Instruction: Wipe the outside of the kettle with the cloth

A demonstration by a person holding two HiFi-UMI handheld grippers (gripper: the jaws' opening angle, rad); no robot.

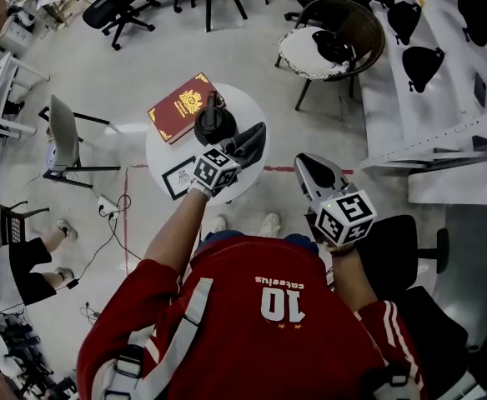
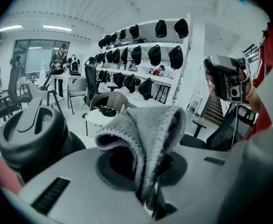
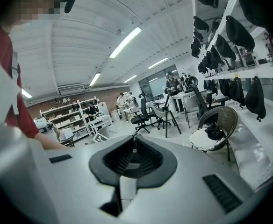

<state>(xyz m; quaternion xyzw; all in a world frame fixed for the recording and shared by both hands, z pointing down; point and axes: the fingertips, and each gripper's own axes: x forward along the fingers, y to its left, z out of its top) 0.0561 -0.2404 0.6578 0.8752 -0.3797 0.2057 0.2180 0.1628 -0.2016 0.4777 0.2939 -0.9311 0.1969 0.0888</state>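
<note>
A red, gold-embossed book (image 1: pixel 181 107) lies on a small round white table (image 1: pixel 162 144) near a black-framed card (image 1: pixel 178 178); a wicker chair (image 1: pixel 353 17) stands beyond.

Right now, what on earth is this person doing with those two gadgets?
A person in a red shirt stands at a round table, holding a gripper in each hand. The left gripper is clamped on a grey cloth, right beside the black kettle on the table. The right gripper is shut, empty, off to the side.

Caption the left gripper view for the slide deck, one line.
Left gripper shut on a grey knitted cloth, with the black kettle at the view's left side.
</note>
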